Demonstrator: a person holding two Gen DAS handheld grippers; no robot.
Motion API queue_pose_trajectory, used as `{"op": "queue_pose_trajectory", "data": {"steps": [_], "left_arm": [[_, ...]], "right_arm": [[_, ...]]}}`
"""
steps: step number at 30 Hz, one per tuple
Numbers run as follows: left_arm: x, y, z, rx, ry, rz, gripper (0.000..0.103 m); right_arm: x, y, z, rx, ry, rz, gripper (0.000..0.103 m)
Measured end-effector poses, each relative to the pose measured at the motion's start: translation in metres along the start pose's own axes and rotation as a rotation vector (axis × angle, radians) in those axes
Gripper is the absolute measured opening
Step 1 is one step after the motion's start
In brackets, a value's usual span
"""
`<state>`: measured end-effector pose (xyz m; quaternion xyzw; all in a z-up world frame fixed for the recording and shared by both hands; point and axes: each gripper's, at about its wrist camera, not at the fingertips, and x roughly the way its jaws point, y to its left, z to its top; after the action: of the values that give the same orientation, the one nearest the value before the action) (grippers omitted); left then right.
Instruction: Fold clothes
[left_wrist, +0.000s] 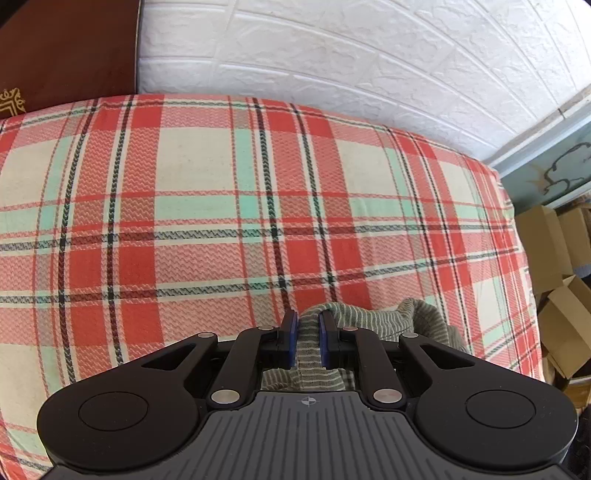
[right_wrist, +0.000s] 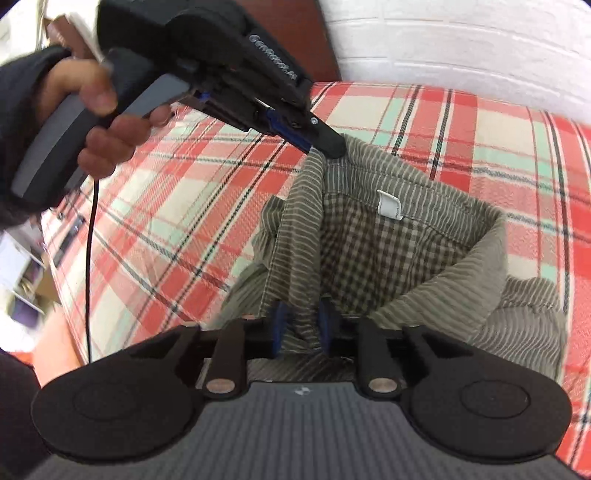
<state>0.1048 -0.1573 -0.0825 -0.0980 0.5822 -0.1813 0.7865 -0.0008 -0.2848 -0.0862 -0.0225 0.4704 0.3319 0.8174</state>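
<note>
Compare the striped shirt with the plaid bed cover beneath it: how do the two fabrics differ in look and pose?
The striped shirt is olive with thin pale stripes; the plaid bed cover has big red, cream and mint checks. The shirt hangs bunched, pinched by the left gripper and right gripper; the cover lies spread flat. Both are patterned woven cloth.

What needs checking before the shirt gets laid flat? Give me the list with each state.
1. Left gripper clamped on the shirt: ok.
2. Right gripper clamped on the shirt: ok.
3. Both grips near the collar: ok.
4. Bedspread ahead free of other items: ok.
5. Sleeves hanging untangled: cannot tell, fabric bunched below.
6. Cable clear of the shirt: ok.
</note>
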Motion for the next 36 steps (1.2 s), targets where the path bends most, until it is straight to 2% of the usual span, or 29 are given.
{"op": "queue_pose_trajectory", "data": {"steps": [4,6,8,10,14,15,19,23,26,29,34,36], "left_arm": [[0.002,0.006,0.004,-0.019,-0.002,0.003,0.018],[0.004,0.006,0.005,-0.011,0.008,0.007,0.031],[0.007,0.004,0.005,0.007,0.026,0.013,0.051],[0.008,0.003,0.005,0.026,0.047,0.022,0.056],[-0.006,0.012,0.009,0.013,0.033,0.018,0.065],[-0.011,0.015,0.010,0.007,0.027,0.015,0.066],[-0.028,0.013,0.012,0.040,-0.009,0.049,0.066],[-0.023,-0.004,0.015,0.139,0.014,0.083,0.066],[-0.007,-0.018,0.020,0.190,0.049,0.100,0.066],[0.011,-0.024,0.026,0.201,0.077,0.110,0.066],[0.039,-0.030,0.035,0.209,0.124,0.125,0.066],[0.050,-0.031,0.038,0.214,0.153,0.123,0.066]], "right_arm": [[-0.015,0.004,-0.002,-0.083,-0.050,-0.042,0.006],[-0.019,0.005,-0.003,-0.116,-0.049,-0.052,0.006],[-0.011,0.001,-0.004,-0.101,-0.004,-0.040,0.009],[-0.009,-0.003,-0.003,-0.063,-0.001,-0.030,0.010],[-0.020,-0.006,-0.003,-0.040,-0.031,-0.015,0.028],[-0.026,-0.007,-0.002,-0.028,-0.044,-0.004,0.032],[-0.058,-0.019,0.003,0.046,-0.139,0.027,0.032],[-0.081,-0.054,0.026,0.108,-0.222,-0.055,0.032],[-0.070,-0.101,0.048,0.169,-0.178,-0.121,0.034],[-0.046,-0.132,0.064,0.194,-0.095,-0.145,0.034],[-0.005,-0.148,0.072,0.204,0.034,-0.123,0.034],[0.004,-0.151,0.073,0.213,0.061,-0.109,0.034]]}}
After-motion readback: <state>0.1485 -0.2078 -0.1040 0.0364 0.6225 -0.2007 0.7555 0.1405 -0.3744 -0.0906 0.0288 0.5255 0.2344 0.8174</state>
